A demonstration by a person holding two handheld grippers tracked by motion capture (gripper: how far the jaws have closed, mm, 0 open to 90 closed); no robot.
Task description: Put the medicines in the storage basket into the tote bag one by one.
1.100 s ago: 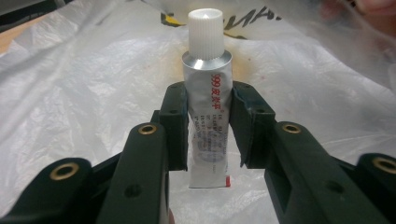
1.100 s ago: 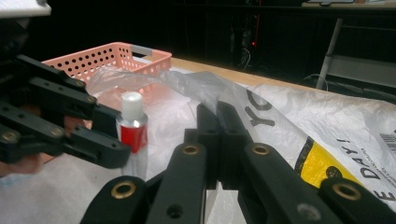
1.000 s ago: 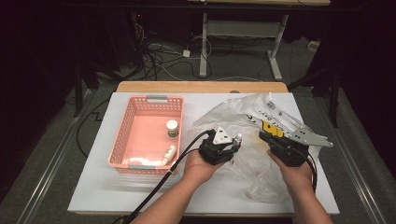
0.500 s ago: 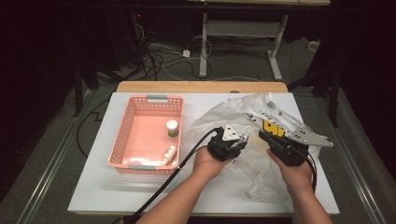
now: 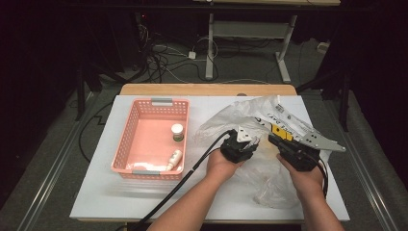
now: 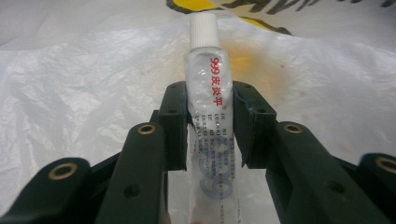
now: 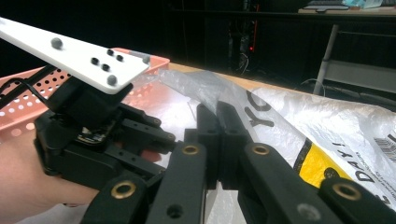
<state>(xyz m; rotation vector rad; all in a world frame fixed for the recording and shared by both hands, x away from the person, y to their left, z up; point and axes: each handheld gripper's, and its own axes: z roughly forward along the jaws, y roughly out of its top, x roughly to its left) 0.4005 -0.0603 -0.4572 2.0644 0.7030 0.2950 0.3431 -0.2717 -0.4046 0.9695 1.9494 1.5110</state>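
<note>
My left gripper [image 6: 210, 100] is shut on a white ointment tube [image 6: 208, 79] with red print and a ribbed white cap. The tube points away from me over crinkled clear plastic. In the high view that gripper [image 5: 245, 139] sits at the mouth of a clear plastic bag [image 5: 226, 118] on the white table. My right gripper [image 7: 218, 121] is shut on the bag's edge [image 7: 327, 121], just right of the left gripper [image 7: 93, 130]. From above, the right gripper [image 5: 284, 142] holds the bag's right side.
A pink basket [image 5: 126, 139] stands left of the bag, holding a small capped bottle [image 5: 177, 131] and another tube [image 5: 174, 159]. Bare white table [image 5: 144, 192] lies in front of it. Cables trail off the near edge.
My left gripper has shifted a little to the right, closer to the right gripper at the bag. The right gripper has stayed put.
</note>
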